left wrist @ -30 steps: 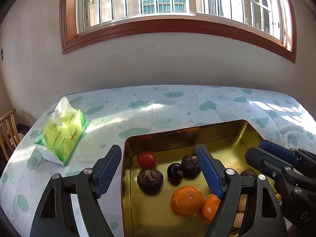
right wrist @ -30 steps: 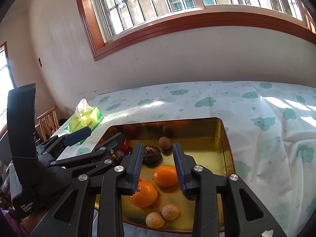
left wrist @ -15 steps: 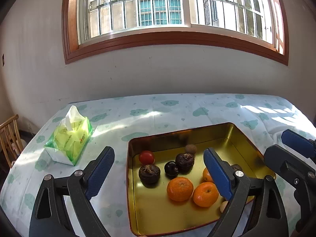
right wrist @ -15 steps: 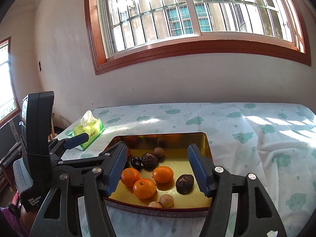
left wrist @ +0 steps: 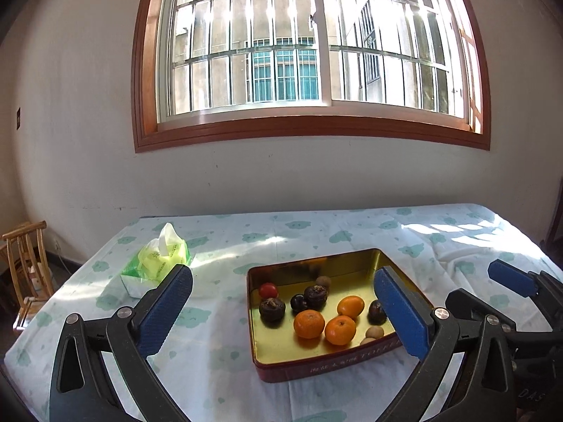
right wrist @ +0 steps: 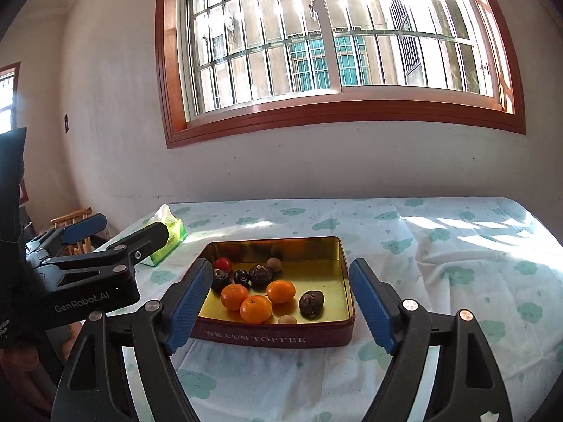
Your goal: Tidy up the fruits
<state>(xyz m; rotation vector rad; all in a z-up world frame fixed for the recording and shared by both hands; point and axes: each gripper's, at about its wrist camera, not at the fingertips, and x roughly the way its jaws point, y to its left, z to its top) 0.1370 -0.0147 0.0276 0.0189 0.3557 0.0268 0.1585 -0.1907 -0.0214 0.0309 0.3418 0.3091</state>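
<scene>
Both handheld grippers hover short of the gold tin (right wrist: 346,283) on the cloud-print tablecloth (right wrist: 440,256), angled slightly downward. The left gripper (left wrist: 281,311) and right gripper (right wrist: 278,307) have just been opening; their jaws stand wide apart with nothing clamped. Mandarins (right wrist: 255,308), dark fruits (right wrist: 311,303) and a cherry tomato (right wrist: 222,264) lie inside the tin, whose red side reads "TOFFEE". The left gripper's body reads "GenRobot.AI".

Both grippers' jaws have opened wider and pulled back from the tin (right wrist: 274,334)
</scene>
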